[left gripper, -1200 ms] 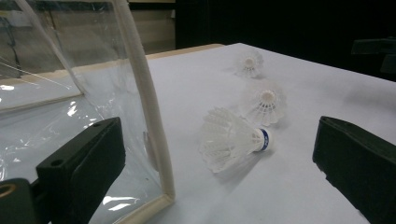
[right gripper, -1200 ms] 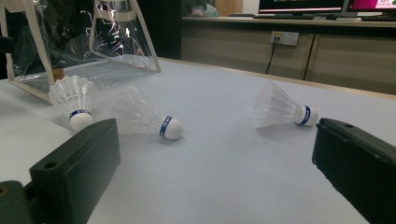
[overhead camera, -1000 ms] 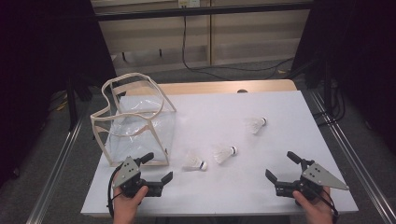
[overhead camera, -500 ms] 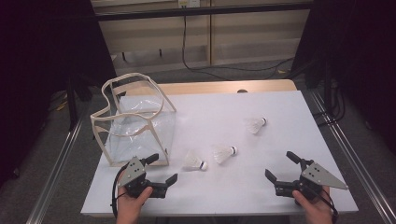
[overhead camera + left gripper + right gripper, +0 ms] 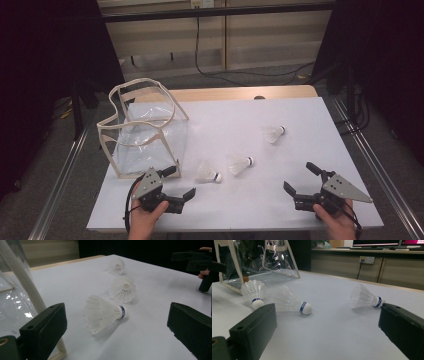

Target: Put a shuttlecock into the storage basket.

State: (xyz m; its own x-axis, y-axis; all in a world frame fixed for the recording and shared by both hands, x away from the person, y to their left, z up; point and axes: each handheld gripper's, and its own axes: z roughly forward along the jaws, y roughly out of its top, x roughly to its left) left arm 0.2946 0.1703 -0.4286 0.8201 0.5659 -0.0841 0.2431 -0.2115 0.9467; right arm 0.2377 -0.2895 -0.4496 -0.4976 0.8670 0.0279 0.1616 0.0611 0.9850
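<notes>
**Both grippers wide open near three shuttlecocks and a clear bag**

A clear plastic bag [image 5: 145, 132] with cream trim stands open-topped on the white table [image 5: 300, 115]; everything else is placed from it here. Three shuttlecocks lie on their sides to the bag's right. The nearest shuttlecock [image 5: 207, 172] rests just beside the bag's front right corner, apart from it, its blue-banded cork pointing away from the bag. The middle shuttlecock [image 5: 240, 164] lies a little farther right of the bag, close to the first without touching. The far shuttlecock [image 5: 273, 133] sits well apart from the bag, farther right and farther back.

The left gripper [image 5: 181, 184] hovers just in front of the bag's front edge, held in the person's left hand [image 5: 145, 217], jaws spread wide and gripping nothing. In the left gripper view, the nearest shuttlecock [image 5: 103, 313] lies between the parted jaws but beyond them, with the bag's trim [image 5: 27, 287] beside the left jaw.

The right gripper [image 5: 300, 178] is well to the bag's right, near the table's front edge, jaws likewise spread and empty. The right gripper view looks back across the table toward the bag [image 5: 257, 262], with all three shuttlecocks lying in front of it.
</notes>
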